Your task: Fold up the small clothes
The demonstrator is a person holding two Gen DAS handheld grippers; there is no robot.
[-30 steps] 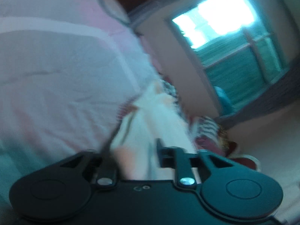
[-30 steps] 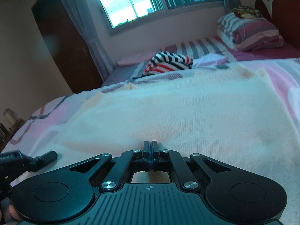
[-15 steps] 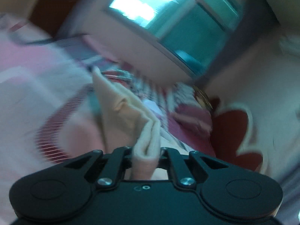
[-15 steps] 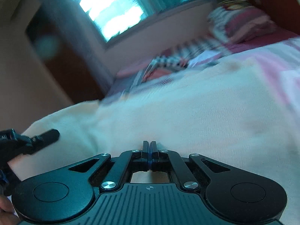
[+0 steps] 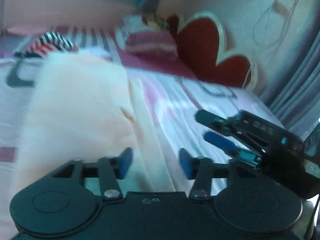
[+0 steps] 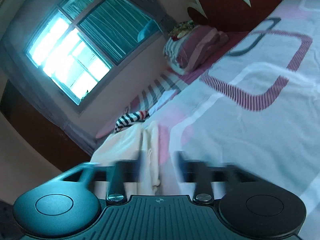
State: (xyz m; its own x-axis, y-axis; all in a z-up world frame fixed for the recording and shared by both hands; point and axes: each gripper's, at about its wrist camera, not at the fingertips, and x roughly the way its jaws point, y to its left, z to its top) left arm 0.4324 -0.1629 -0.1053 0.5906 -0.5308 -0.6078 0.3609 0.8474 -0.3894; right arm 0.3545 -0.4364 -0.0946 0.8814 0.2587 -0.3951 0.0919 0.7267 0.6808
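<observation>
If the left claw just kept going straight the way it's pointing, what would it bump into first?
Probably the cream garment lying folded on the bedspread: its right edge runs up between the open fingers of the left gripper. The picture is blurred, so depth is uncertain.

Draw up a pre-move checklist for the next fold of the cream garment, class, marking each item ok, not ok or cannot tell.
1. Left gripper open and empty: ok.
2. Right gripper open, fingers blurred: ok.
3. Cream knitted garment lying on the pink-and-white patterned bedsheet, released by both: ok.
4. Garment edges aligned after the fold: cannot tell, picture blurred.
5. Black-white-red striped garment apart from the fold area: ok.
6. Grippers apart from each other: ok.
</observation>
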